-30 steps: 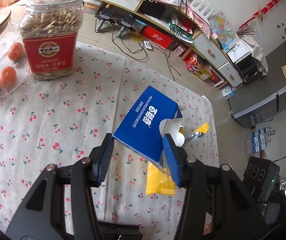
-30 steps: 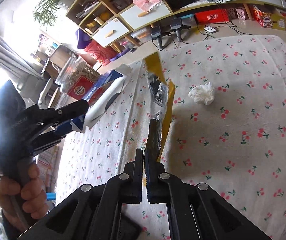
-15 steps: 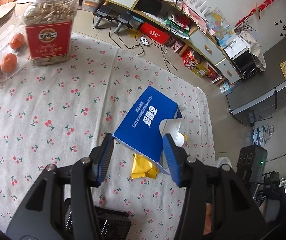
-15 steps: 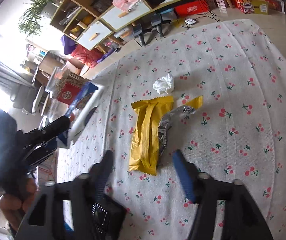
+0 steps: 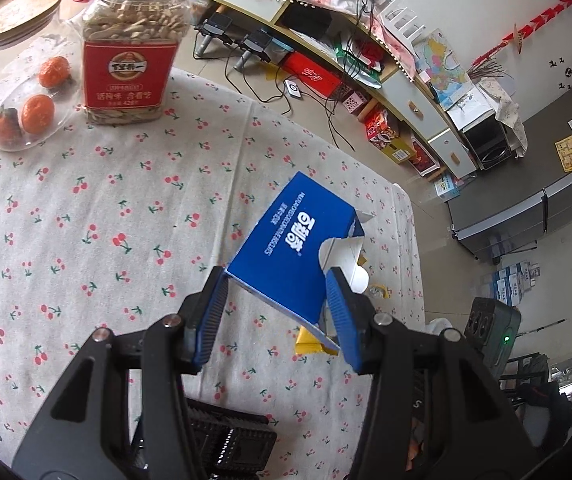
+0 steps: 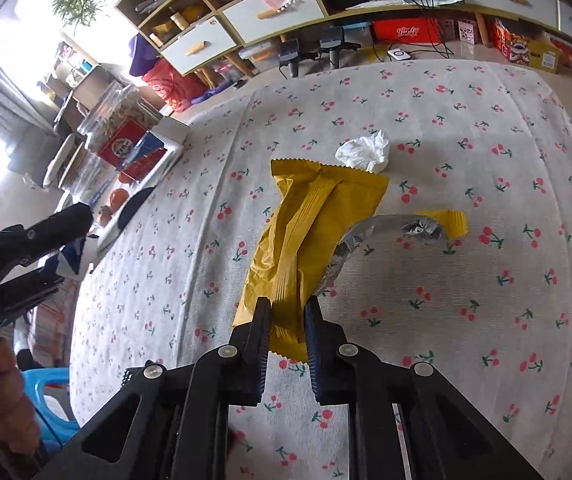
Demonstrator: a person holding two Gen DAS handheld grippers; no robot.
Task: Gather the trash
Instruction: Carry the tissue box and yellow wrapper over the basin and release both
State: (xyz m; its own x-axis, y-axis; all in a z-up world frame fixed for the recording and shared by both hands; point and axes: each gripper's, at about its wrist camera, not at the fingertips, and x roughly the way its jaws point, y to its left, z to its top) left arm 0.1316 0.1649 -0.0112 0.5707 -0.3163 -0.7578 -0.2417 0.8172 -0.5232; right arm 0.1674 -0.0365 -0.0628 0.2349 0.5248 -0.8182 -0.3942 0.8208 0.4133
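Right gripper (image 6: 288, 316) jaws narrowed around yellow wrapper (image 6: 306, 236).

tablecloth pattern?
White tablecloth with small red cherries; clearest in right wrist view.

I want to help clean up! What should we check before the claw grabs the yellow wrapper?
1. Right gripper lined up on the yellow wrapper: ok, a finger on each side of its near end.
2. Jaws closed on it: not ok, gap shows.
3. Left gripper holding the blue box: ok.
4. Box opening facing the wrapper: cannot tell.
5. Other trash left: not ok, white tissue and foil scrap lie on the tablecloth.
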